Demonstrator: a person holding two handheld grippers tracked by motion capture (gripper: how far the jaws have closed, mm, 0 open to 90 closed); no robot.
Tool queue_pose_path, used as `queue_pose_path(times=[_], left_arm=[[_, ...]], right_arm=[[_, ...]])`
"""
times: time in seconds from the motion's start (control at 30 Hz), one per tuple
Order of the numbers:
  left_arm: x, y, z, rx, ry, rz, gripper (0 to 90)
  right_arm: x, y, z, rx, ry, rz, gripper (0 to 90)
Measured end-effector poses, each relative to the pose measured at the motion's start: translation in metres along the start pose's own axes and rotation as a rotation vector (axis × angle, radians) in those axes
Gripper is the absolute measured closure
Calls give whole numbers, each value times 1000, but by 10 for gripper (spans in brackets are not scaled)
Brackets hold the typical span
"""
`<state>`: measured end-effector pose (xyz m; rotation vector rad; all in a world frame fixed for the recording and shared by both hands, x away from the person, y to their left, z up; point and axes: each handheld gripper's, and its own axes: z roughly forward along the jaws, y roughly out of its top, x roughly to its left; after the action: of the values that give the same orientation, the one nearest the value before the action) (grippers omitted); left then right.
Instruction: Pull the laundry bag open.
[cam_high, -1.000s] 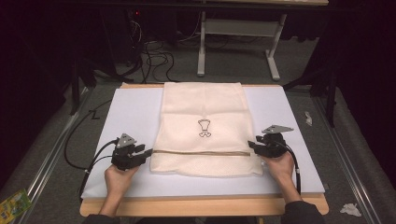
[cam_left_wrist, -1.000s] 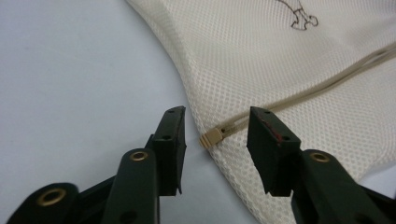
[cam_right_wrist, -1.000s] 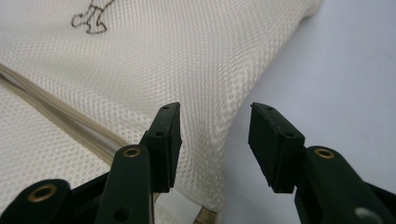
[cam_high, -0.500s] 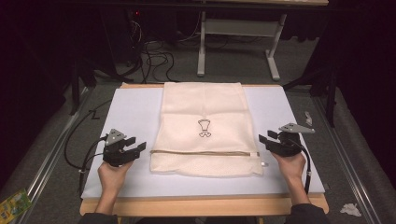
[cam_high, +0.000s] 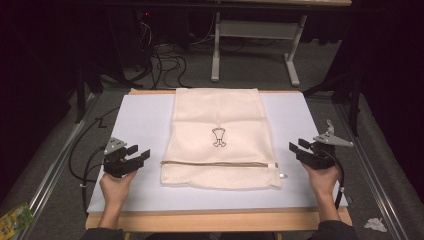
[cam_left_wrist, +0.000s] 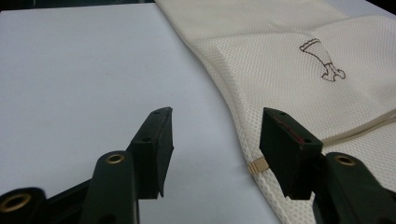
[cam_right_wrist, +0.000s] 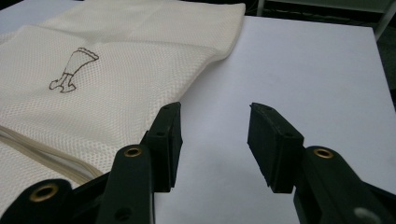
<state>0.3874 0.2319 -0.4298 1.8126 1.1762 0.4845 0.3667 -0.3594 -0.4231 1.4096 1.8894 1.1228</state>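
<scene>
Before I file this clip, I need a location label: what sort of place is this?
Probably a lab or workshop recording station, not a home. A cream mesh zip bag lies on a white board atop a wooden table, with loose black cables on the grey floor and a metal desk frame behind.

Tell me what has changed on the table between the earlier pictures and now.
Both grippers let go of the mesh bag and moved outward: the left gripper to the left, its jaws just opening, empty; the right gripper to the right, open. The bag stayed flat on the white board.
</scene>
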Motion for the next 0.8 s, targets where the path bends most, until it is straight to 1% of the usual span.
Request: queue_pose_path(times=[0.03, 0.07, 0.17, 0.27, 0.43, 0.6, 0.7, 0.8], left_arm=[[1, 0, 0, 0, 5, 0, 444], [2, -1, -1, -1, 10, -1, 444], [7, -3, -2, -9, 20, -20, 443], [11, -5, -3, -16, 27, -37, 441], [15, -6, -4, -22, 34, -49, 437], [17, -6, -2, -29, 37, -54, 431], [19, -6, -2, -32, 43, -58, 429], [23, -7, -2, -30, 57, -62, 429]], right_arm=[[-2, -1, -1, -2, -1, 4, 557], [-4, -3, -3, -2, -1, 19, 556], [-12, -7, -6, -7, -4, 53, 554], [-18, -11, -7, -3, -8, 63, 552], [-21, -13, -7, -5, -16, 79, 551], [-23, -14, -7, -37, -41, 80, 561], [-26, -16, -5, -31, -50, 82, 563], [-30, -19, -4, -22, -58, 99, 562]])
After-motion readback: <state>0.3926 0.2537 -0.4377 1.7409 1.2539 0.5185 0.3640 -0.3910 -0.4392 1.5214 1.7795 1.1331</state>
